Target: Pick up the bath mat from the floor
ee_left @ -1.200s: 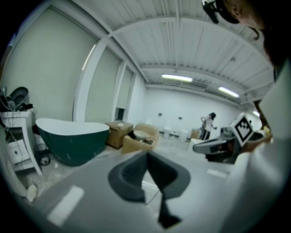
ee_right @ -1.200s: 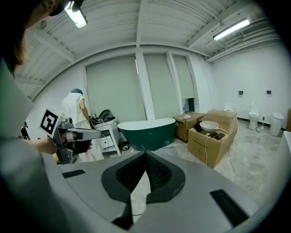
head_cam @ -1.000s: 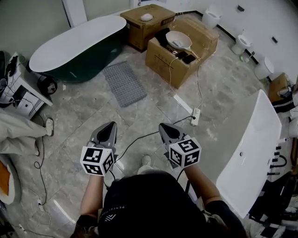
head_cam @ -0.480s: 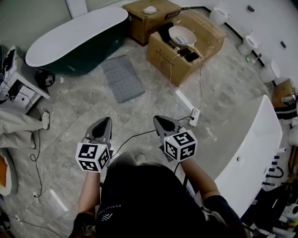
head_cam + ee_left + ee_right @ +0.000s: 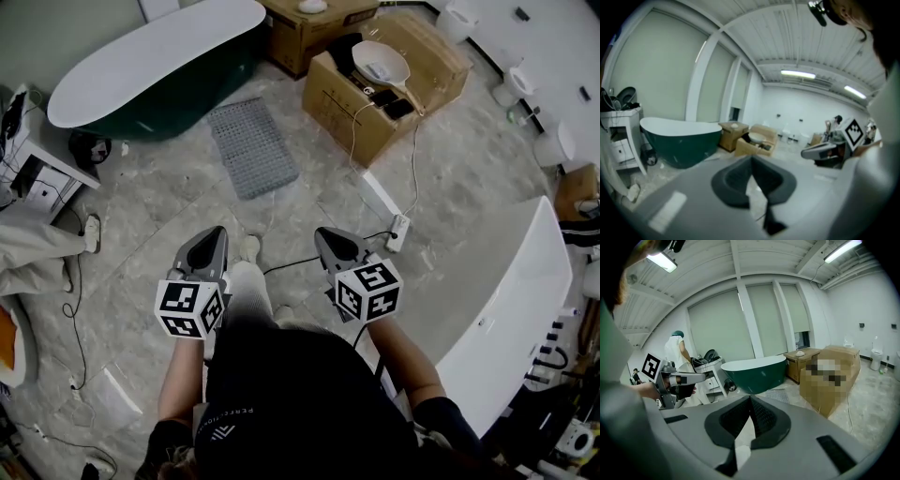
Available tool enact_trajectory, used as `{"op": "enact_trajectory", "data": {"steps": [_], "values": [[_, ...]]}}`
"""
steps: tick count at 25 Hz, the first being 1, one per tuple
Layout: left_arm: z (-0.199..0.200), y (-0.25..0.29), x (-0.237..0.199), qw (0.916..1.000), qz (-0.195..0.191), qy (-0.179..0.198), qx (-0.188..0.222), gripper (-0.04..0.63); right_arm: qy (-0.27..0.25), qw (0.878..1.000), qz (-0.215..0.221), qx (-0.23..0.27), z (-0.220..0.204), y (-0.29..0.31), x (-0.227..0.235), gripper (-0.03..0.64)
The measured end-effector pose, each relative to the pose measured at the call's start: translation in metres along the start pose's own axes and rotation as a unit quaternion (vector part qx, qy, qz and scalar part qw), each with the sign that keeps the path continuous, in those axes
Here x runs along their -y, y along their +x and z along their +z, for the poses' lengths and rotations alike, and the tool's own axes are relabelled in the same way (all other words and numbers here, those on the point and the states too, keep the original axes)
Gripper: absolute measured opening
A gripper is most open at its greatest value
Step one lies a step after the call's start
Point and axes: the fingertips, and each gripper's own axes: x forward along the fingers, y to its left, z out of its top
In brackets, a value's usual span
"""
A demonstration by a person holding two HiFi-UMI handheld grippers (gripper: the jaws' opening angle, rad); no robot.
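- The dark green bathtub point(image 5: 150, 80), white on top, stands on the grey stone floor at the upper left of the head view.
- A white bathtub point(image 5: 511, 309) lies well apart from the green tub, across the floor at the right.
- Cardboard boxes point(image 5: 370, 103) stand near the green tub's right end; a pale basin point(image 5: 380, 64) rests on one.
- The bath mat point(image 5: 251, 147), grey and gridded, lies flat on the floor just beside the green tub, between it and the boxes, with neither gripper touching it.
- The left gripper point(image 5: 216, 236) is held well short of the tub and the mat, its jaws closed together on nothing.
- The right gripper point(image 5: 325, 234), beside the left and farther from the tub, also has its jaws pressed together and empty.
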Motion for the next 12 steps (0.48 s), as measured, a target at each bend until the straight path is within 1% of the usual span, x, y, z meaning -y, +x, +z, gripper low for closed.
{"op": "enact_trajectory", "data": {"steps": [4,7,10,12], "values": [[0.005,0.034,-0.012,0.9998,-0.016,0.007,-0.009,0.006,0.007,1.000,-0.015,0.002,0.010,0.021,0.020,0.000],[0.019,0.061,-0.024,0.9994,-0.028,0.014,-0.011,0.006,0.016,1.000,-0.020,0.002,0.023,0.041,0.034,0.000],[0.032,0.085,-0.046,0.9992,-0.034,0.018,-0.013,0.006,0.015,1.000,-0.023,-0.006,0.034,0.072,0.042,0.000],[0.036,0.101,-0.064,0.9989,-0.040,0.015,-0.021,0.006,0.013,1.000,-0.026,-0.013,0.042,0.094,0.046,0.000]]}}
